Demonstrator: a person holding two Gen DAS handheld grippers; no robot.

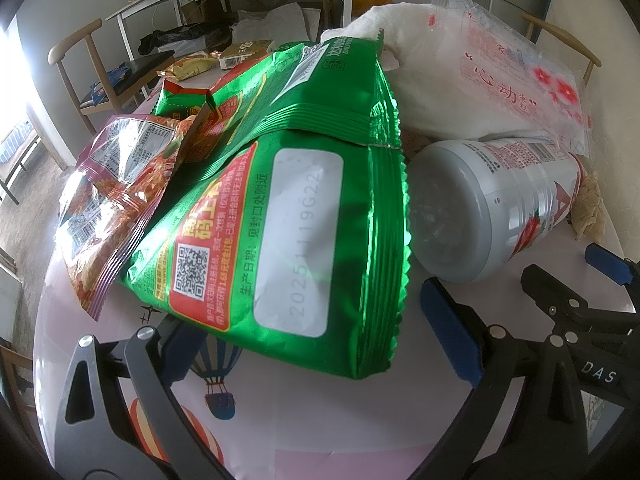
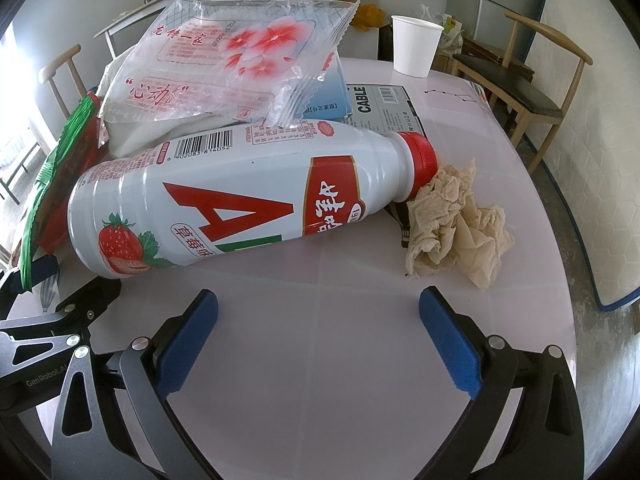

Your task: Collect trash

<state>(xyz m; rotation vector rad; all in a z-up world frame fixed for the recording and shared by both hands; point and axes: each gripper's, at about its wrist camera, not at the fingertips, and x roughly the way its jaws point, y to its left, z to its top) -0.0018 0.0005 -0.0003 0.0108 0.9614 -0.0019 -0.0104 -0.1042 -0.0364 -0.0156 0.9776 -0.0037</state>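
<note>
A large green snack bag (image 1: 288, 216) lies on the table right in front of my left gripper (image 1: 316, 344), which is open with the bag's near edge between its fingers. A purple-red wrapper (image 1: 112, 200) lies to its left. A white strawberry-drink bottle (image 2: 240, 196) with a red cap lies on its side just beyond my right gripper (image 2: 316, 328), which is open and empty; the bottle also shows in the left wrist view (image 1: 492, 204). A crumpled brown tissue (image 2: 452, 224) lies by the cap. A clear flowered plastic bag (image 2: 224, 64) rests behind the bottle.
A white paper cup (image 2: 414, 46) stands at the far side of the table (image 2: 320, 360). A flat box marked CABLE (image 2: 380, 104) lies behind the bottle. More wrappers (image 1: 192, 66) lie far left. Wooden chairs (image 2: 532, 92) stand around the table.
</note>
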